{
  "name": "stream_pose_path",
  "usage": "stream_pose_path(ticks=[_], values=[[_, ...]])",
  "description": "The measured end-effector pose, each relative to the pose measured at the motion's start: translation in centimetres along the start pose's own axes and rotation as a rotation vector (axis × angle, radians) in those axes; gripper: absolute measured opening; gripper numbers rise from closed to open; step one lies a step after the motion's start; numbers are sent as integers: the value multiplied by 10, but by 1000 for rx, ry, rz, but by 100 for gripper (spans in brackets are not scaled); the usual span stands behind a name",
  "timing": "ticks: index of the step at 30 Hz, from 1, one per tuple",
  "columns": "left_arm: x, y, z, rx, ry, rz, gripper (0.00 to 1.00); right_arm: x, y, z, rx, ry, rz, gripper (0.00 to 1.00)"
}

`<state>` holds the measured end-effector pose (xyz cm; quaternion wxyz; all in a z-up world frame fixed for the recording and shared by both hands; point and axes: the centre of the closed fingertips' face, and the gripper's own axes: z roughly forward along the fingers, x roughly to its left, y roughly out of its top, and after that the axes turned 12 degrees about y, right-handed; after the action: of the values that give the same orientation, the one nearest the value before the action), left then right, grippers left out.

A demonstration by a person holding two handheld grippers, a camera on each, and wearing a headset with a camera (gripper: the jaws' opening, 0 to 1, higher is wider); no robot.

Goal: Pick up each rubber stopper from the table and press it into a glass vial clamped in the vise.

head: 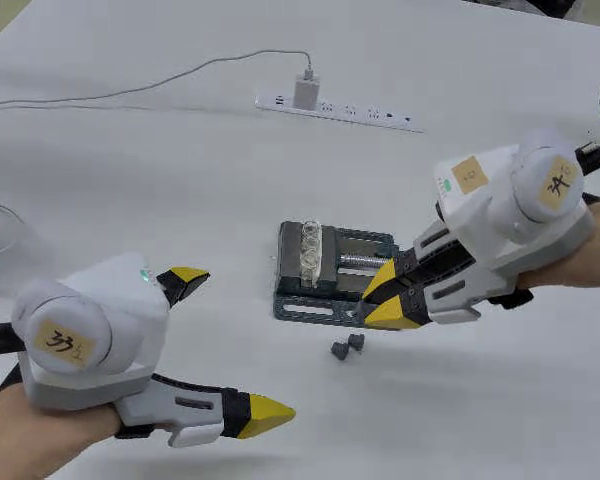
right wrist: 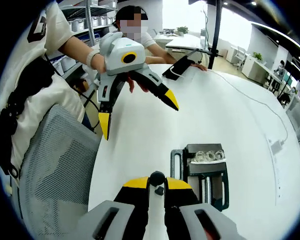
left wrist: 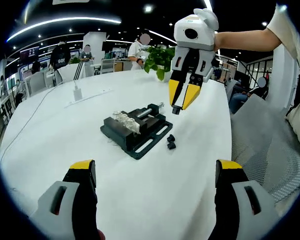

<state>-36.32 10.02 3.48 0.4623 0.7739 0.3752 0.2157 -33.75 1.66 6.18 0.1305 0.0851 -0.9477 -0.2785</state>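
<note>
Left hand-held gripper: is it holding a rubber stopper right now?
No: the left hand-held gripper has its jaws wide apart with nothing between them.

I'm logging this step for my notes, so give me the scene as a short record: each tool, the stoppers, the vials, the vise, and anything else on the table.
left tool: open, empty, held over the table
right tool: shut on the held stopper, raised near the vise
loose stoppers: two, dark, on the table beside the vise
vials: clear glass, clamped in a row in the vise
power strip: far side of the table, with a charger plugged in
</note>
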Motion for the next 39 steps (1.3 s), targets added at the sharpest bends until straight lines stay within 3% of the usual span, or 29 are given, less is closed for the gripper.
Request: stream_pose_path(ticks=[5, 11, 21, 35, 39], values=[[2, 0, 1, 2, 9, 1, 99, -18, 0, -9, 57, -5, -31, 6], [3, -1, 3, 5, 13, -9, 99, -51, 0, -18, 129, -20, -80, 6], [2, -4, 7, 11, 12, -10, 99, -88, 6, -19, 229, -53, -139, 6], [-6, -11, 10, 26, 1, -17, 99, -115, 4, -5, 334, -57, -152, 6], [-6, -13, 10, 28, 5, -19, 99, -118, 10, -6, 346, -58, -163, 6]])
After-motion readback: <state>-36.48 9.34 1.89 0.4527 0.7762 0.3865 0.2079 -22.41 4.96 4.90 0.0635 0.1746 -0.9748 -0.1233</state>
